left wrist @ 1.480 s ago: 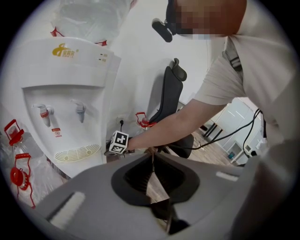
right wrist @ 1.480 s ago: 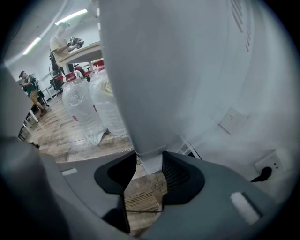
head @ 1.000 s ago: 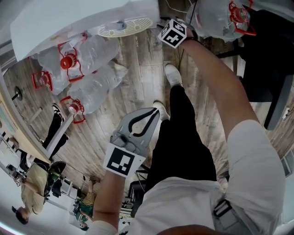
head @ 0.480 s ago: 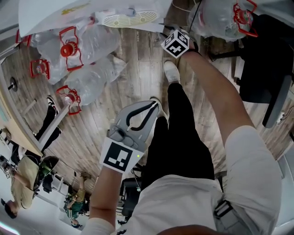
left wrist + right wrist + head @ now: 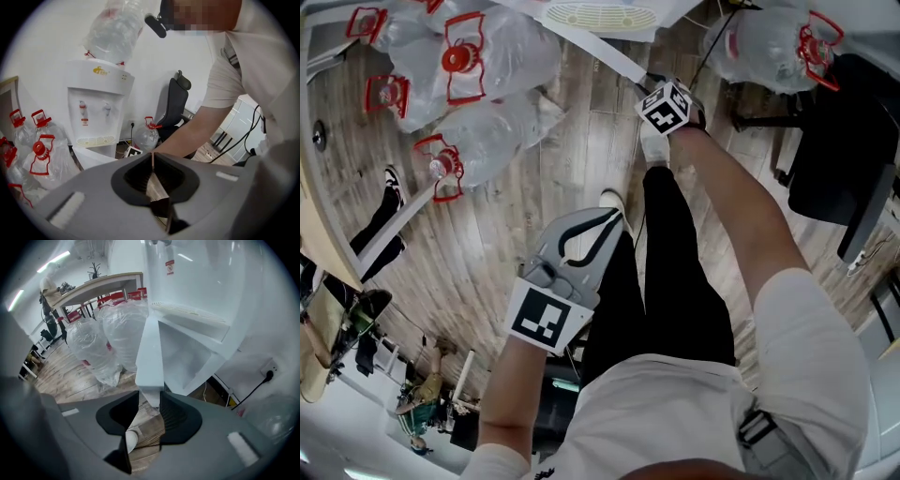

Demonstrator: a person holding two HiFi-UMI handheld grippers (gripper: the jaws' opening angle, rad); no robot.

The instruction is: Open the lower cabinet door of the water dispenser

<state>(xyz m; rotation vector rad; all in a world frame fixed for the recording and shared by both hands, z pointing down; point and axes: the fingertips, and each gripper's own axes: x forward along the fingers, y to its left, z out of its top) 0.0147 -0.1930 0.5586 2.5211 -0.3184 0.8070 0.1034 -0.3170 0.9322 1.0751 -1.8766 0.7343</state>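
The white water dispenser [image 5: 600, 16] stands at the top of the head view, and it is upright in the left gripper view [image 5: 96, 108]. Its lower cabinet door [image 5: 614, 61] is swung out from the body. My right gripper [image 5: 649, 82] is shut on the door's free edge [image 5: 150, 362], which sits between its jaws [image 5: 149, 401]. Those jaws have just closed a little further on it. The open cabinet [image 5: 187, 357] shows behind the door. My left gripper [image 5: 614, 217] hangs shut and empty over my legs, well back from the dispenser; its tips [image 5: 152, 157] meet.
Several big water bottles with red handles [image 5: 487, 66] lie left of the dispenser, and another [image 5: 769, 42] is on its right. A black chair [image 5: 844, 141] stands at the right. My legs and white shoes [image 5: 654, 150] are just behind the door. A power cable [image 5: 253, 387] runs right of the cabinet.
My right gripper has drawn back toward my feet with the door's edge, and the door has swung further out. The left gripper has barely shifted in the picture.
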